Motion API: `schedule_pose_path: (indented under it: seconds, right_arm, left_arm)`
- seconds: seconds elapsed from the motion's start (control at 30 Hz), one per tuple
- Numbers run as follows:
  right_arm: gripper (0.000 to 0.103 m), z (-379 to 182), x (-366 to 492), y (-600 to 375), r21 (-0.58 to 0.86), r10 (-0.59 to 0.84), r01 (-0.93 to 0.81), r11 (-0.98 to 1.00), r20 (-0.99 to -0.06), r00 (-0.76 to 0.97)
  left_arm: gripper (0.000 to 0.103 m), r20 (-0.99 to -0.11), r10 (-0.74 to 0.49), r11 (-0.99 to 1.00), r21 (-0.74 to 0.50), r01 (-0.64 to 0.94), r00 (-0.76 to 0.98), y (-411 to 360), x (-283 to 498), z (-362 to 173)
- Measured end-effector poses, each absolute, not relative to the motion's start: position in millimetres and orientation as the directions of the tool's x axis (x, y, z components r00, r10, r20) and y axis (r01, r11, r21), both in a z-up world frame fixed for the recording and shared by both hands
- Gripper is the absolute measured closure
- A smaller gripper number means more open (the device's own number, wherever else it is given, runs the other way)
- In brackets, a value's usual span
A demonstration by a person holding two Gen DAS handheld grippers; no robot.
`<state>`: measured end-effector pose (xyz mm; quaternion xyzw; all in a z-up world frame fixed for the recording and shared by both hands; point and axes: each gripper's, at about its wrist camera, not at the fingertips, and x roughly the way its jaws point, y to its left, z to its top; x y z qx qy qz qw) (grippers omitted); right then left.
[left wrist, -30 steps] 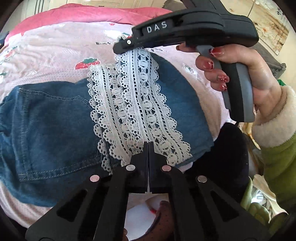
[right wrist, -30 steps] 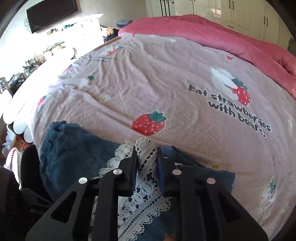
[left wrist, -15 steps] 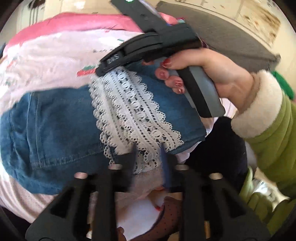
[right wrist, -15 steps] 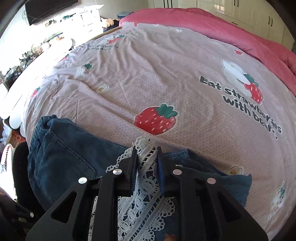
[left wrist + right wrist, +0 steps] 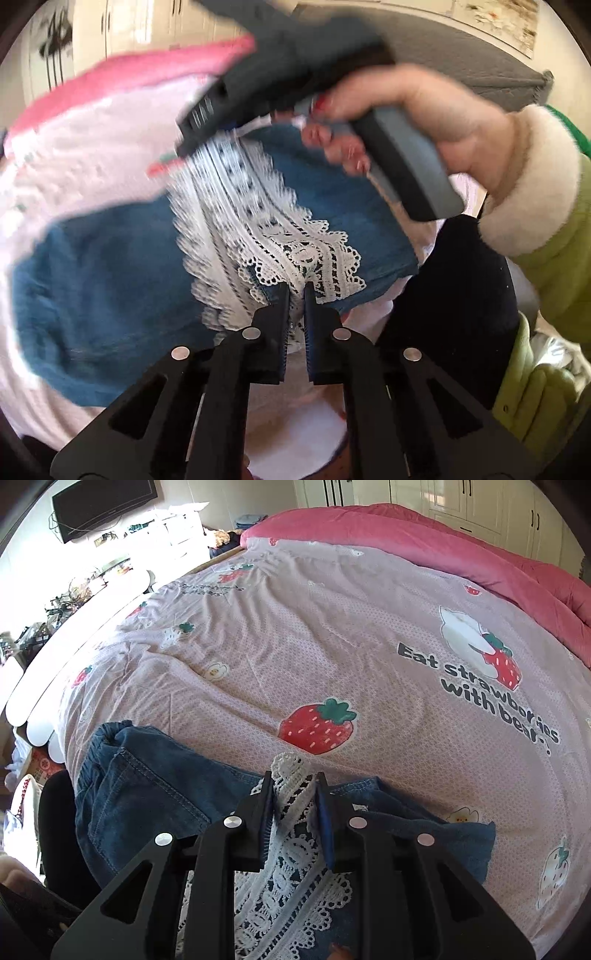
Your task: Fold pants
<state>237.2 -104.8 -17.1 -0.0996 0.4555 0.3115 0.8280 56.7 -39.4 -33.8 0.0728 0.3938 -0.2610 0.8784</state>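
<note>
- left gripper point(image 5: 296, 291): fingers narrowly apart, thin gap, lace hem edge sits right at the tips; can't tell if it is actually pinched
- right gripper point(image 5: 294, 781): fingers a bit apart with a raised fold of the lace trim point(image 5: 291, 771) standing between them, pads touching it on both sides
- pants point(image 5: 147, 794): blue denim, lying flat on the near edge of the bed, waistband bunched at the left in the right wrist view; white lace band runs across the middle
- right hand point(image 5: 424, 107): red nails, wrapped round the grey handle of the right gripper, above the pants; left wrist view motion-blurred
- duvet cover point(image 5: 332, 635): pink, strawberry print, text "Eat strawberries with bear"
- pink blanket point(image 5: 424, 535): along far side of the bed
- TV point(image 5: 103, 506): on far wall, top left
</note>
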Motion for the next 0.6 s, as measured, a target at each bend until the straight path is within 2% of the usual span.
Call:
schedule_pose_path:
  seconds: [0.1, 0.23, 0.3, 0.37, 0.47, 0.6]
  right_arm:
    - [0.081, -25.0, 239.5, -100.6, 0.110, 0.408, -0.607, 0.787, -0.830, 0.380]
    - [0.075, -35.9, 242.1, -97.0, 0.135, 0.412, -0.600, 0.789, -0.840, 0.354]
    - [0.060, -30.5, 239.1, -100.2, 0.147, 0.432, -0.601, 0.786, -0.825, 0.364]
    - [0.052, -16.0, 231.0, -109.9, 0.155, 0.458, -0.593, 0.790, -0.792, 0.404]
    - [0.051, 1.8, 209.8, -128.7, 0.164, 0.488, -0.588, 0.792, -0.749, 0.448]
    - [0.052, -6.9, 186.2, -135.5, 0.160, 0.475, -0.615, 0.772, -0.789, 0.391]
  left_arm:
    - [0.101, -0.741, -0.364, 0.865, -0.044, 0.500, 0.564, -33.7, 54.2, -34.2]
    - [0.100, -0.778, -0.356, 0.873, -0.079, 0.482, 0.517, -28.6, 55.9, -59.2]
    - [0.098, -0.773, -0.365, 0.869, -0.084, 0.488, 0.518, -28.2, 55.3, -60.6]
    - [0.098, -0.773, -0.372, 0.868, -0.093, 0.489, 0.514, -26.7, 55.8, -60.3]
    - [0.098, -0.773, -0.374, 0.867, -0.095, 0.489, 0.512, -24.8, 55.1, -62.6]
    - [0.097, -0.771, -0.383, 0.865, -0.107, 0.490, 0.508, -23.1, 54.4, -62.7]
